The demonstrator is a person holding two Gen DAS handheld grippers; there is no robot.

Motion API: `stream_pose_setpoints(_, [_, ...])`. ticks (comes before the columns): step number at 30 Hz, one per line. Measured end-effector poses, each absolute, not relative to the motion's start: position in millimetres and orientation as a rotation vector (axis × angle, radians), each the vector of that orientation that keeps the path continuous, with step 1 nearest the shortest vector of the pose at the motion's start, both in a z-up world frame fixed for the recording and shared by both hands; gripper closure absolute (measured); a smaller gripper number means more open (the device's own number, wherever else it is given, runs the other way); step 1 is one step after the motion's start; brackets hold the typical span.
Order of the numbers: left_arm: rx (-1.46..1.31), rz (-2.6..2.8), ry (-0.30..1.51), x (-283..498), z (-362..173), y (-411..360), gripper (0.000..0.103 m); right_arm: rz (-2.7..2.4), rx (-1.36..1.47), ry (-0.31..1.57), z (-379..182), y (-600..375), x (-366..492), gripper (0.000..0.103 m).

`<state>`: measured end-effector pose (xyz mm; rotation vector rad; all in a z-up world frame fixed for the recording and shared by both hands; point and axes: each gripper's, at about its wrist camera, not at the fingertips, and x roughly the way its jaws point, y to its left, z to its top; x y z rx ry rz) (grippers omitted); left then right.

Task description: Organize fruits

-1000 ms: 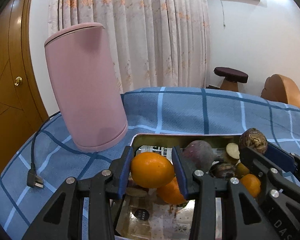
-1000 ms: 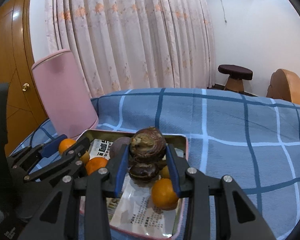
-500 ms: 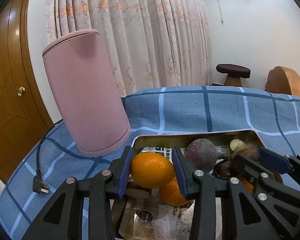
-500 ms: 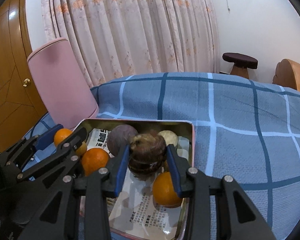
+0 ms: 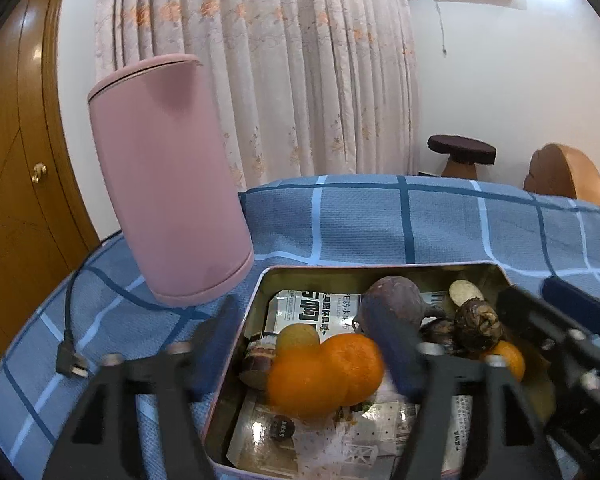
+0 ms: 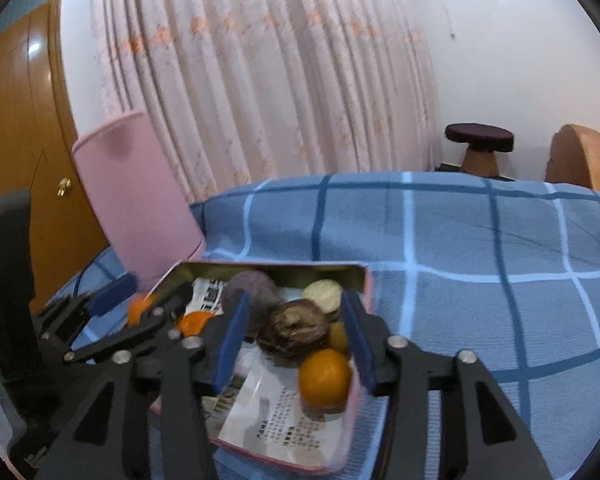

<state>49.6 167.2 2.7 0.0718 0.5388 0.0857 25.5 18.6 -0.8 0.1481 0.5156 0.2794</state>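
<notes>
A pink-rimmed metal tin (image 5: 236, 344) (image 6: 362, 280) lined with printed paper holds two oranges (image 5: 326, 374) touching each other, a purple round fruit (image 5: 392, 304), a brown wrinkled fruit (image 5: 478, 322) (image 6: 294, 330), another orange (image 6: 325, 378) and a pale slice (image 6: 322, 294). My left gripper (image 5: 306, 344) is open and empty over the tin's left side, its fingers blurred. My right gripper (image 6: 296, 344) is open and empty, its blue pads either side of the brown fruit lying in the tin.
A tall pink cylinder container (image 5: 168, 184) stands left of the tin on the blue checked cloth (image 6: 480, 248). A black power cord with plug (image 5: 70, 362) lies at the left edge. A curtain, stool and wooden door are behind.
Both grippers opened. The left let go of its orange, which now lies in the tin against another orange. The right lowered and released the brown fruit into the tin.
</notes>
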Motion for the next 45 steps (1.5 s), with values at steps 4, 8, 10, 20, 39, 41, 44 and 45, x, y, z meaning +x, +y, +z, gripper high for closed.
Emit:
stream_pose_setpoints(4, [0.095, 0.067, 0.507, 44, 4, 160, 0.020, 0.268, 0.196, 0.468, 3, 8, 18, 0.017])
stream_pose_setpoints(8, [0.141, 0.082, 0.490, 40, 3, 152, 0.020, 0.245, 0.151, 0.421, 8, 12, 8, 0.011])
stream_pose_setpoints(10, [0.132, 0.088, 0.466, 35, 5, 153, 0.020, 0.223, 0.139, 0.383, 11, 11, 0, 0.005])
stream_pose_setpoints(20, [0.067, 0.097, 0.399, 14, 11, 162, 0.020, 0.161, 0.122, 0.306, 14, 6, -14, 0.002])
stream_pose_setpoints(39, [0.083, 0.088, 0.318, -22, 14, 155, 0.020, 0.130, 0.096, 0.195, 17, 1, -54, 0.000])
stream_pose_setpoints(41, [0.091, 0.092, 0.305, -26, 14, 153, 0.020, 0.123, 0.100, 0.177, 18, -1, -57, 0.000])
stream_pose_setpoints(44, [0.087, 0.088, 0.313, -28, 14, 152, 0.020, 0.117, 0.104, 0.165, 18, -2, -61, 0.000])
stream_pose_setpoints(45, [0.084, 0.088, 0.314, -29, 14, 153, 0.020, 0.117, 0.106, 0.163, 18, -3, -62, 0.000])
